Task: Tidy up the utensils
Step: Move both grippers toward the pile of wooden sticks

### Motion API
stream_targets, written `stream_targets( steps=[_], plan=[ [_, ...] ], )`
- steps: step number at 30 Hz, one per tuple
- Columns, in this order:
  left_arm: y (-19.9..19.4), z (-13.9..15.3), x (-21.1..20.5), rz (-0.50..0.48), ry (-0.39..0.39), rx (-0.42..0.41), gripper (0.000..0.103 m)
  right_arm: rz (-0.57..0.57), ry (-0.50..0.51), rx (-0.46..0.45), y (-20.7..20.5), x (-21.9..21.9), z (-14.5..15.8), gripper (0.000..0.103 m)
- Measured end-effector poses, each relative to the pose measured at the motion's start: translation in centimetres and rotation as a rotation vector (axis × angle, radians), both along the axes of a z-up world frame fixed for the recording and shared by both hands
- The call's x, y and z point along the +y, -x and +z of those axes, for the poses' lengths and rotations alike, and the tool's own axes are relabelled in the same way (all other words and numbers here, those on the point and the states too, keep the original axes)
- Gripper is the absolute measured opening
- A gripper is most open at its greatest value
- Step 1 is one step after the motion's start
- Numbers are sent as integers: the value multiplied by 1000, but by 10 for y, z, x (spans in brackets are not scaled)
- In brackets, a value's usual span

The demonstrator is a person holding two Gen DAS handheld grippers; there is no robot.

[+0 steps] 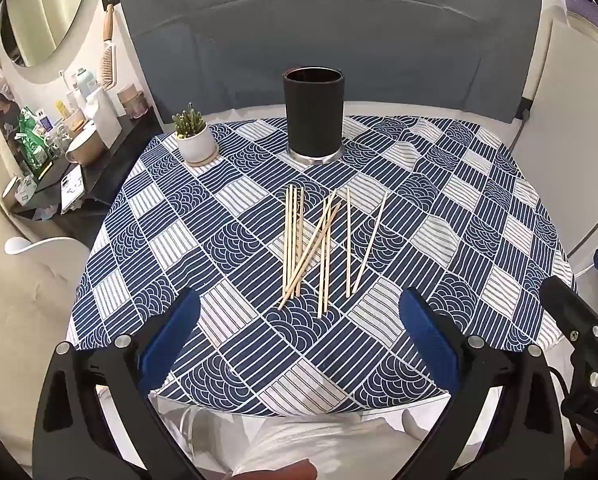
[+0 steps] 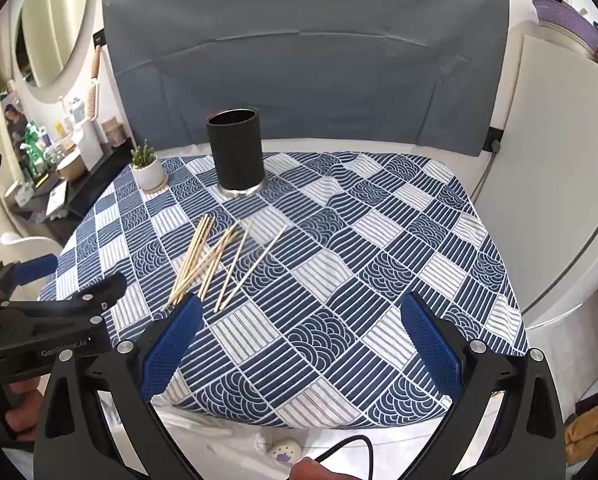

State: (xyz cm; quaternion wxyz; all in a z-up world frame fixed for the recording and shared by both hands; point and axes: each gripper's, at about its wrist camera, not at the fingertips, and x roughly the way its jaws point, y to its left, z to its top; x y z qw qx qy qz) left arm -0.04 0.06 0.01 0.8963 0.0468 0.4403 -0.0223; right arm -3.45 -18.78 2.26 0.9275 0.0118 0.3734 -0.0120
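Several wooden chopsticks [image 1: 319,244] lie loose in the middle of the blue-and-white patterned tablecloth [image 1: 439,208]; they also show in the right wrist view [image 2: 215,264]. A black cylindrical holder [image 1: 314,114] with a metal base stands upright behind them, and shows in the right wrist view [image 2: 238,152] too. My left gripper [image 1: 299,312] is open and empty, hovering near the table's front edge just short of the chopsticks. My right gripper [image 2: 299,316] is open and empty, to the right of the chopsticks. The left gripper's body shows at the left of the right wrist view [image 2: 51,312].
A small potted cactus [image 1: 193,136] stands at the table's back left. A cluttered dark shelf [image 1: 59,148] is off the left side. A grey cloth backdrop [image 1: 327,32] hangs behind the table. A white cabinet [image 2: 555,184] stands to the right.
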Motion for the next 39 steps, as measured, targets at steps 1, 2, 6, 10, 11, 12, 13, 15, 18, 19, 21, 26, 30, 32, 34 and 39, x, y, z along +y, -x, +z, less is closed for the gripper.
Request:
stream_targets(
  steps=[1,2,6,10,11,12,13,15,18,19,21,26,30,32,34,39],
  plan=[
    [0,0,0,2,-2,0,97,-1,-2,-2,0,0,0,95],
    [1,1,1,3,-5,-1,97,-2,-4,-3,0,0,0,95],
    [3,3,3,5,-9,-7,97,-5,-16,-5,1,0,0,95],
    [-2,2,6,0,-5,-8,97,-2,-20,-6,1,2,0,95],
    [2,4,5,2,-13,-6,97,-2,-18,-8,1,3,0,95],
    [2,4,6,3,-13,-7,97,-1,-15,-9,1,4,0,95],
    [1,4,7,3,-10,-6,97,0,-13,-10,2,4,0,95],
    [1,4,8,4,-6,-4,97,1,-9,-13,2,5,0,95],
    [2,3,9,-2,5,-4,97,3,-2,-10,3,7,0,95],
    [4,1,7,-4,0,-11,97,5,0,-8,2,8,-1,95],
    [4,1,7,-6,0,-11,97,7,5,-6,2,9,-1,95],
    [3,1,9,-4,1,-14,97,12,8,-5,0,11,-1,95],
    [1,2,13,1,12,-19,97,10,13,-11,-1,13,0,95],
    [-1,1,13,0,8,-12,97,11,19,-15,-1,15,0,95],
    [-1,2,14,-2,19,-18,97,12,22,-18,-2,16,1,95],
    [-3,1,15,-5,17,-24,97,21,29,-14,-8,20,0,95]
  ],
)
